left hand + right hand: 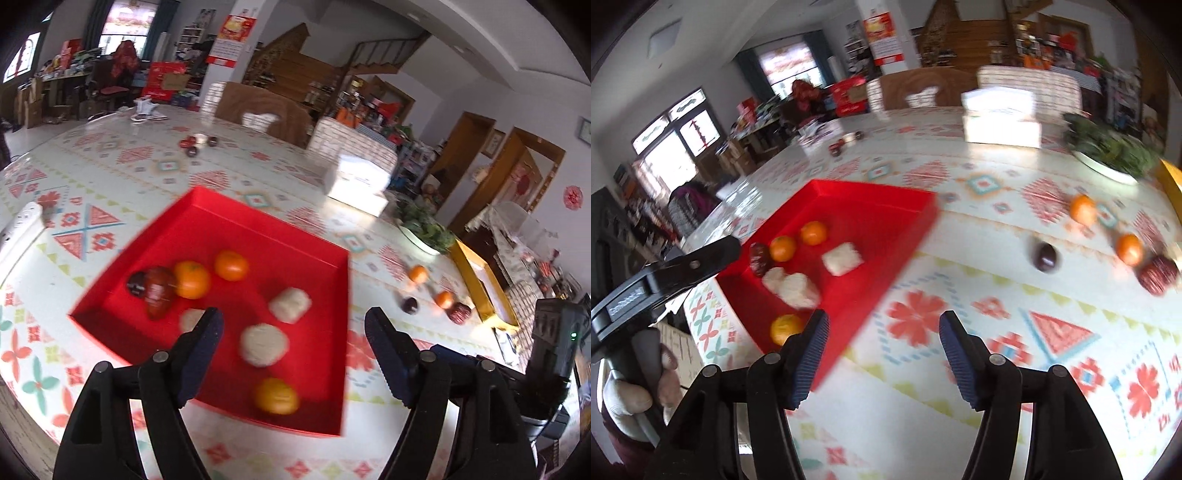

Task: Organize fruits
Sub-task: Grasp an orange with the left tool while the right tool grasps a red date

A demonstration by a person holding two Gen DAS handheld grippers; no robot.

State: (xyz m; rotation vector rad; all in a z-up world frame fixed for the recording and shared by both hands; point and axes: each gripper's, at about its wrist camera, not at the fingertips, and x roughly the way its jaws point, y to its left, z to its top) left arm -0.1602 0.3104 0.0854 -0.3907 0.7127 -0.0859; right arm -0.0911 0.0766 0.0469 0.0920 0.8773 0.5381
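A red tray [325,258] [908,218] lies on the patterned tablecloth. In it are three oranges [191,279] [231,265] [277,396], dark red fruits [159,291] and white net-wrapped pieces [290,304] [264,344]. My left gripper [293,347] hangs open over the tray's near half, nothing between its fingers. My right gripper [882,350] is open above the cloth just right of the tray. Loose on the cloth to the right lie two oranges [1083,209] [1130,249], a dark plum [1044,256] and a red net-wrapped fruit [1158,275].
A white box [356,184] and a bowl of greens [424,229] stand at the far right, a yellow box [480,280] beside them. Small dark fruits [192,146] lie far back. A hand [628,398] holds the left gripper's handle at the left edge.
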